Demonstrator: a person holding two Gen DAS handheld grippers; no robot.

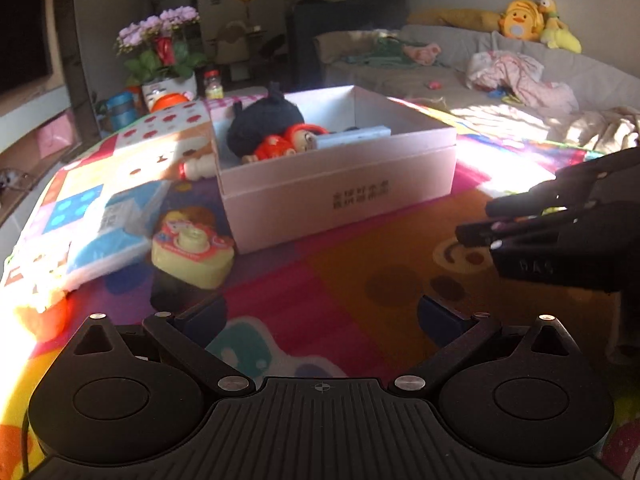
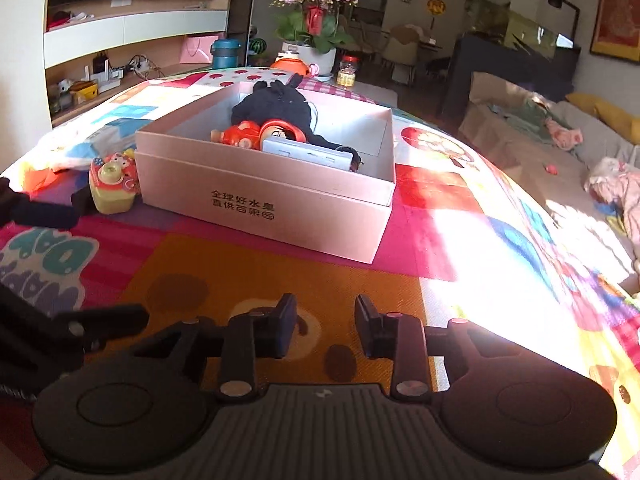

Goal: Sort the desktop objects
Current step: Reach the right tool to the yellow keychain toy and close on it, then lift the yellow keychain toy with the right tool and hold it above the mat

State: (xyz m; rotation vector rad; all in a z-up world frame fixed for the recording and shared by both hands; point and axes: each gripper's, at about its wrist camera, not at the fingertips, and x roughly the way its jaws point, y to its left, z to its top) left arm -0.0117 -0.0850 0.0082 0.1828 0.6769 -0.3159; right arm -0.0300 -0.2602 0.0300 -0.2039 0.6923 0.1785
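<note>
A pale pink cardboard box [image 1: 340, 196] [image 2: 260, 204] sits open on the colourful play mat. Inside lie a black plush toy [image 1: 264, 120] [image 2: 280, 104], a red doll [image 1: 280, 146] [image 2: 252, 134] and a flat pale blue item [image 1: 352, 136] [image 2: 308, 154]. A yellow toy camera [image 1: 192, 252] [image 2: 112, 184] stands against the box's left corner, beside a blue-and-white tissue pack [image 1: 112, 232]. My left gripper [image 1: 322, 320] is wide open over the mat with nothing in it. My right gripper [image 2: 326, 326] is held to its right, jaws slightly apart and empty.
A white bottle-shaped toy [image 1: 198, 168] lies behind the box's left side. A potted flower [image 2: 316, 20], a blue cup [image 2: 226, 52] and a jar [image 2: 346, 70] stand at the mat's far edge. A sofa [image 1: 520, 80] with clothes and plush toys is to the right.
</note>
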